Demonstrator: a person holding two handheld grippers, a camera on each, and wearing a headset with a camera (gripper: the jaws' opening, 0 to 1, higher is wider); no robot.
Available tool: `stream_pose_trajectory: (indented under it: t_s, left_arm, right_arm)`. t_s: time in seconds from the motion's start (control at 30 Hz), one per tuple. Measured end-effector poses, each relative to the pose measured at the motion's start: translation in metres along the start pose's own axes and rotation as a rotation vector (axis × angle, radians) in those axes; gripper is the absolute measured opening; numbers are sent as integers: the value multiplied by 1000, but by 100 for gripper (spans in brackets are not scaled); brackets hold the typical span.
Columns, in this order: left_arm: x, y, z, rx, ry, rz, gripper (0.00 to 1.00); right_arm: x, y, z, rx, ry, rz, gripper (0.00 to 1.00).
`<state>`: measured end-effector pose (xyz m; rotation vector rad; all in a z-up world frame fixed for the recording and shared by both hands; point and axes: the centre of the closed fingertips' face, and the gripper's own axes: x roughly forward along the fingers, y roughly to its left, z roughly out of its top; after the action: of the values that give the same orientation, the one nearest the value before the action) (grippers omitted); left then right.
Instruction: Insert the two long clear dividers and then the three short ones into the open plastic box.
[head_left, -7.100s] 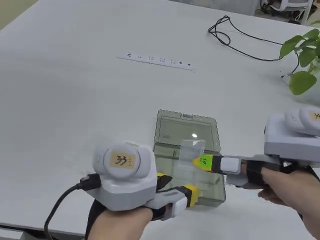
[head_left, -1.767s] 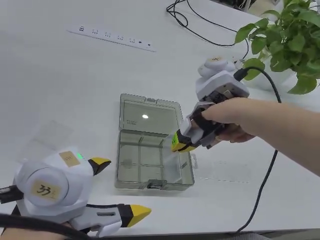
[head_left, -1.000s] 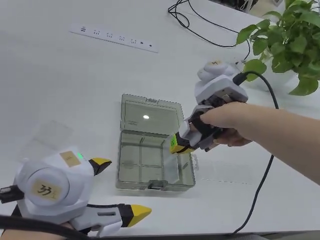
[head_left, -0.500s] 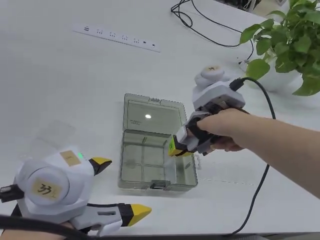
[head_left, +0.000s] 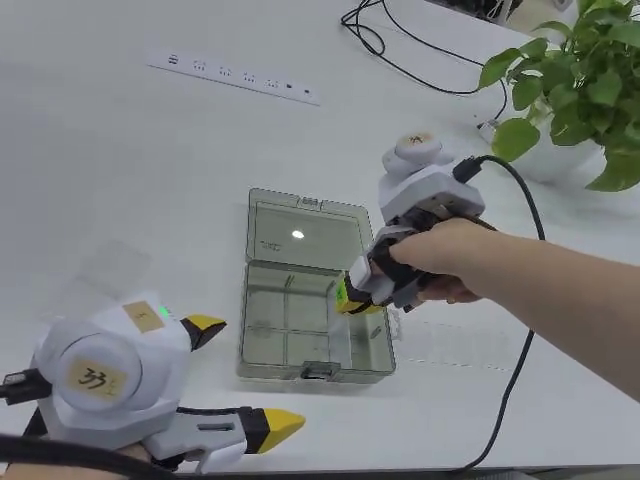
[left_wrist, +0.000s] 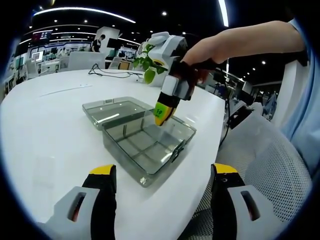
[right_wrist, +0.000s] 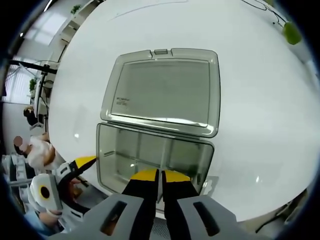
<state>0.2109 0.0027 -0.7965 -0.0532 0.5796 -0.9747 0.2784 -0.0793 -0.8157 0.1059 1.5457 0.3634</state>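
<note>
Box (head_left: 262, 330) sits directly under right gripper (head_left: 351, 298), lid (head_left: 300, 235) flat beyond; clear divider (head_left: 455, 346) to its right; left gripper (head_left: 245, 373) well left, nearer person.

My right gripper (head_left: 352, 298) tips down and to the left, yellow-tipped jaws drawn together. In the right gripper view, the right gripper (right_wrist: 159, 176) shows only a thin slit between them. My right hand (head_left: 432, 262) wraps the grip from above, and the bare forearm (head_left: 560, 305) runs off to the lower right. My left gripper (head_left: 243, 373) sits low at the near left, roughly level, jaws spread wide. In the left gripper view, the left gripper (left_wrist: 164, 175) points toward the other's steeply angled tips.
</note>
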Motion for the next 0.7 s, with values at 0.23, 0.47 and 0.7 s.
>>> stream_pose_trajectory:
  t_s: [0.23, 0.47, 0.7]
  left_arm:
    - [-4, 1, 1, 8, 7, 10, 78]
    - [-5, 0, 5, 17, 10, 15, 78]
    - [-7, -1, 9, 27, 13, 20, 78]
  right_arm:
    - [-1, 7, 3, -44, -50, 36, 8]
    - [-6, 8, 11, -40, -116, 83, 23]
    - [-10, 8, 10, -69, -168, 125, 37]
